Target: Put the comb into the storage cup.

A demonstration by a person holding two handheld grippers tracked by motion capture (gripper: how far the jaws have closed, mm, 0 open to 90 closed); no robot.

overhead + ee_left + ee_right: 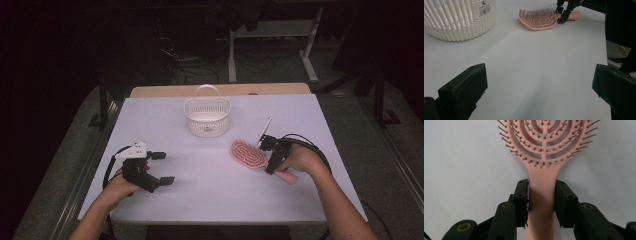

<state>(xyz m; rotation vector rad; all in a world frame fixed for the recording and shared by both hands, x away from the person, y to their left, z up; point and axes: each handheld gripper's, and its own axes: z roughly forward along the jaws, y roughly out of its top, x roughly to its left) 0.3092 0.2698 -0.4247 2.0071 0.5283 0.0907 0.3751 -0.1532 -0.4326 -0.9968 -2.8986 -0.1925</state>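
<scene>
A pink hairbrush [248, 154] lies bristles up on the white table [210, 195], right of centre, its handle pointing toward the near right. My right gripper [268, 157] straddles the neck of the handle. In the right gripper view the hairbrush [543, 170] runs up between the two black pads, and the right gripper [541, 195] presses on both sides of the handle. My left gripper [163, 167] rests open at the near left, with nothing between its jaws. From the left gripper view [539, 85] the hairbrush [536, 23] and the right gripper [562, 13] sit far ahead.
A white slatted basket [207, 117] with a handle stands at the table's far centre, behind the brush; it also appears as the basket [456, 22] at upper left. A wooden strip [150, 91] edges the far side. Table legs and cables lie on the dark floor beyond.
</scene>
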